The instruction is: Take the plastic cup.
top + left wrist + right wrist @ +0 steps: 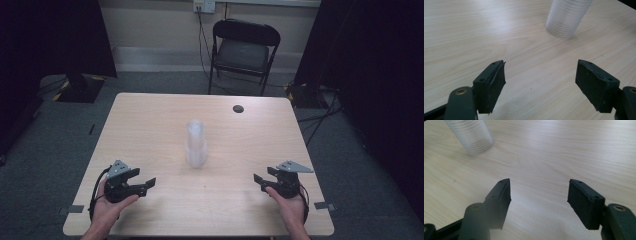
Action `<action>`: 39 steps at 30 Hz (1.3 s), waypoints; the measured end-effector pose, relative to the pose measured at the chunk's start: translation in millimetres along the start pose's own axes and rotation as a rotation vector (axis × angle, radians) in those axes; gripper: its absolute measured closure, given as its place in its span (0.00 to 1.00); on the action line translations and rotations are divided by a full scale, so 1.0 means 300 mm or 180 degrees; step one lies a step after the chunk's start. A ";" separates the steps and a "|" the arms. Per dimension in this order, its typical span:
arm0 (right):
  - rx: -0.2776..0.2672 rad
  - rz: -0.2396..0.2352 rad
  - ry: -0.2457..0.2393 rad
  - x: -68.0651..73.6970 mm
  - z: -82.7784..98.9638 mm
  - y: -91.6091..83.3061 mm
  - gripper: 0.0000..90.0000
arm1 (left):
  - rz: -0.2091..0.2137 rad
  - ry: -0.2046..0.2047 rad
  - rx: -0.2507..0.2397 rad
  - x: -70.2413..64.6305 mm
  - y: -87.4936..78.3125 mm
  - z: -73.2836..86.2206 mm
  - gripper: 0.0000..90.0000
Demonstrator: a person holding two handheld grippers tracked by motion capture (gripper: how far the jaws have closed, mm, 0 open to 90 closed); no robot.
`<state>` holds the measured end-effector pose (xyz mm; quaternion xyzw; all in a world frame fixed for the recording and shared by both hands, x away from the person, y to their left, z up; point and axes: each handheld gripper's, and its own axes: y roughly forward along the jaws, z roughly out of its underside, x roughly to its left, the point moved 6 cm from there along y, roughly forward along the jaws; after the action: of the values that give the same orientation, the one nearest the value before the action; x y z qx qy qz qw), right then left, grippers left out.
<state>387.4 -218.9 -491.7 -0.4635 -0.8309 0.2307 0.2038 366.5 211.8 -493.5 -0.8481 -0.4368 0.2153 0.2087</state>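
Note:
A tall stack of clear plastic cups point(195, 143) stands upside down near the middle of the wooden table point(150, 120). My left gripper point(145, 180) rests low at the near left, held in a hand, its jaws open and empty. From the left gripper view the cup stack point(567, 17) stands ahead and to the right of the open jaws point(540, 77). My right gripper point(263, 178) sits at the near right, also open with nothing between its jaws. The right gripper view has the cup stack point(471, 136) ahead at upper left of its gripper point(539, 195).
A small dark round spot point(238, 108) lies on the table's far right part. Behind the table stands a black folding chair point(242, 50). Dark curtains hang at both sides, and cables run over the grey floor.

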 end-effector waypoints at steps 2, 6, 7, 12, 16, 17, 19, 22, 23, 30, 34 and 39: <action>0.0007 -0.0052 0.0043 -0.001 -0.002 -0.005 0.41 | 0.0053 0.0023 0.0012 -0.012 0.007 -0.013 0.25; 0.0029 -0.0082 0.0034 -0.006 -0.004 -0.005 0.41 | 0.0140 0.0028 0.0043 -0.026 0.019 -0.028 0.25; 0.0039 -0.0103 0.0035 -0.006 -0.003 -0.002 0.41 | 0.0167 0.0013 0.0039 -0.033 0.023 -0.036 0.24; 0.0078 -0.0087 0.0026 -0.007 0.003 0.009 0.41 | 0.0272 0.0097 -0.0039 -0.065 0.025 -0.088 0.21; 0.0048 -0.0111 -0.0011 0.011 -0.004 0.009 0.42 | 0.0303 0.0162 -0.0068 -0.087 0.028 -0.120 0.22; 0.0060 -0.0130 -0.0014 0.018 -0.003 0.006 0.42 | 0.0318 0.0187 -0.0090 -0.089 0.027 -0.126 0.22; 0.0049 -0.0142 -0.0013 0.029 0.000 0.001 0.42 | 0.0324 0.0192 -0.0077 -0.095 0.031 -0.139 0.22; -0.0005 -0.0136 -0.0064 0.036 -0.004 -0.008 0.42 | 0.0344 0.0212 -0.0101 -0.102 0.038 -0.167 0.23; -0.0021 -0.0105 -0.0070 0.034 -0.007 -0.010 0.40 | 0.0350 0.0217 -0.0139 -0.105 0.041 -0.179 0.23; -0.0105 -0.0131 -0.0098 0.034 -0.023 0.001 0.33 | 0.0420 0.0261 -0.0218 -0.127 0.068 -0.259 0.21; -0.0141 -0.0170 -0.0147 0.055 -0.025 -0.002 0.33 | 0.0423 0.0331 -0.0278 -0.150 0.079 -0.306 0.21; -0.0129 -0.0294 -0.0176 0.069 -0.018 0.000 0.38 | 0.0510 0.0411 -0.0349 -0.187 0.097 -0.359 0.22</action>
<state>380.4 -199.8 -484.7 -0.4221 -0.8613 0.2168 0.1817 414.8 131.9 -410.8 -0.9025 -0.3644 0.1521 0.1718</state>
